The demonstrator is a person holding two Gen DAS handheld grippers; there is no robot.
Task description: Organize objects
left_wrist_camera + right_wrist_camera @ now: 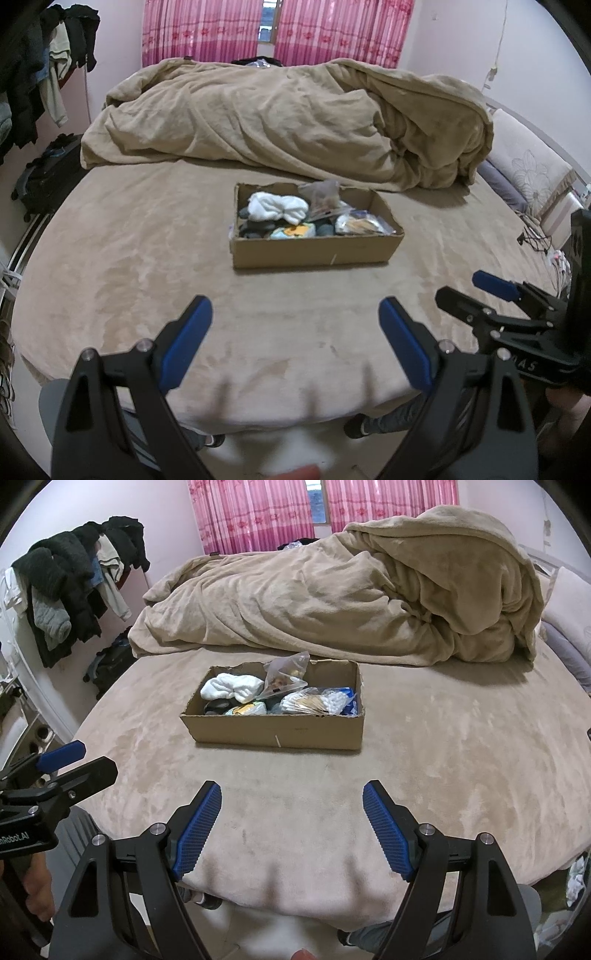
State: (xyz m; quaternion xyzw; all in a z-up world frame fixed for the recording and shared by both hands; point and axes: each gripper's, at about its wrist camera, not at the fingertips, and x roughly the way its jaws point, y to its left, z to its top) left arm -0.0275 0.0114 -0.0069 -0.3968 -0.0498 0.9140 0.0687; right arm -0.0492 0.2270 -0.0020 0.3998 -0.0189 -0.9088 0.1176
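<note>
The wide bed under a tan plush sheet (443, 760) carried a shallow brown cardboard box (280, 731) at its middle, and the white rolled socks (232, 688) and clear plastic bags (284, 675) lay inside that box. Nearer than the box, the left gripper (295, 343) and right gripper (291, 830) hung spread wide, empty. That fitted either sorting about to start or finished; the pictures settled neither.
</note>
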